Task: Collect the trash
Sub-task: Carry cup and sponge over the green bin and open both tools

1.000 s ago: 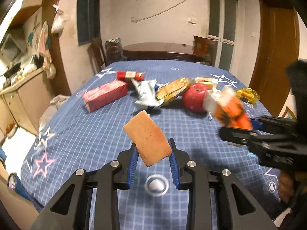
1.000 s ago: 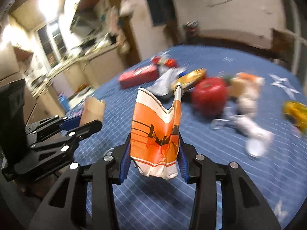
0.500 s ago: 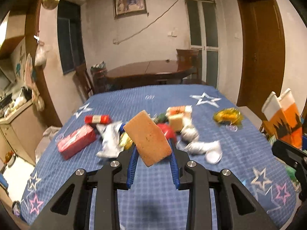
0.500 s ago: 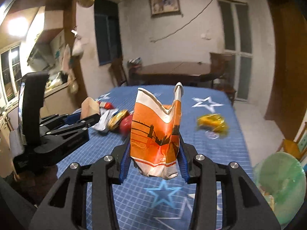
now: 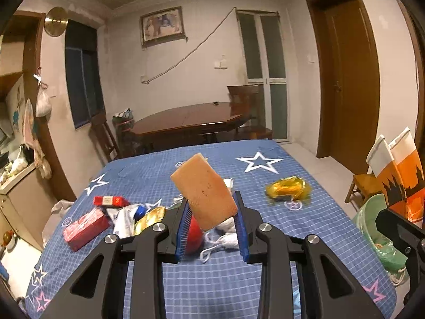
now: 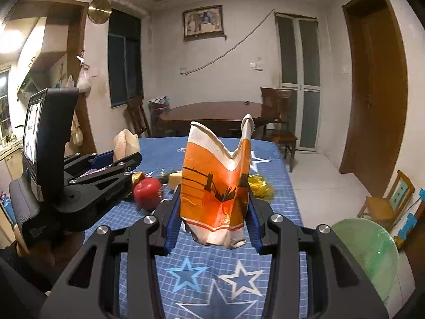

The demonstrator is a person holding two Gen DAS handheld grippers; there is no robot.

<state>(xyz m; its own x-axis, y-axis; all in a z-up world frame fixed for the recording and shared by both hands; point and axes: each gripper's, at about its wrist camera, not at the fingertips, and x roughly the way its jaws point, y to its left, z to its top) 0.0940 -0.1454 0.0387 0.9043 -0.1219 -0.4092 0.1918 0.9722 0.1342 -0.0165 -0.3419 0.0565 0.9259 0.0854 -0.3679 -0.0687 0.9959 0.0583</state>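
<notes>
My left gripper (image 5: pixel 211 228) is shut on a tan sponge-like block (image 5: pixel 204 194), held tilted above the blue star tablecloth (image 5: pixel 212 287). My right gripper (image 6: pixel 212 223) is shut on a crumpled orange and white paper cup (image 6: pixel 216 186); the cup also shows at the right edge of the left wrist view (image 5: pixel 398 175). A green-lined trash bin (image 6: pixel 369 257) stands off the table's right side, low right of my right gripper; it also shows in the left wrist view (image 5: pixel 372 228). The left gripper body (image 6: pixel 87 186) shows to the left in the right wrist view.
On the cloth lie a red apple (image 6: pixel 147 192), a yellow wrapper (image 5: pixel 288 188), red boxes (image 5: pixel 86 227), a silver wrapper (image 5: pixel 122 219), white crumpled paper (image 5: pixel 228 236). A wooden stool (image 5: pixel 364 186) stands by the bin. A dark wood table (image 5: pixel 188 119) and chairs stand behind.
Both grippers have lifted and swung right with their loads held; the view went from looking down at the trash pile to level, and the green bin came into view at the right.
</notes>
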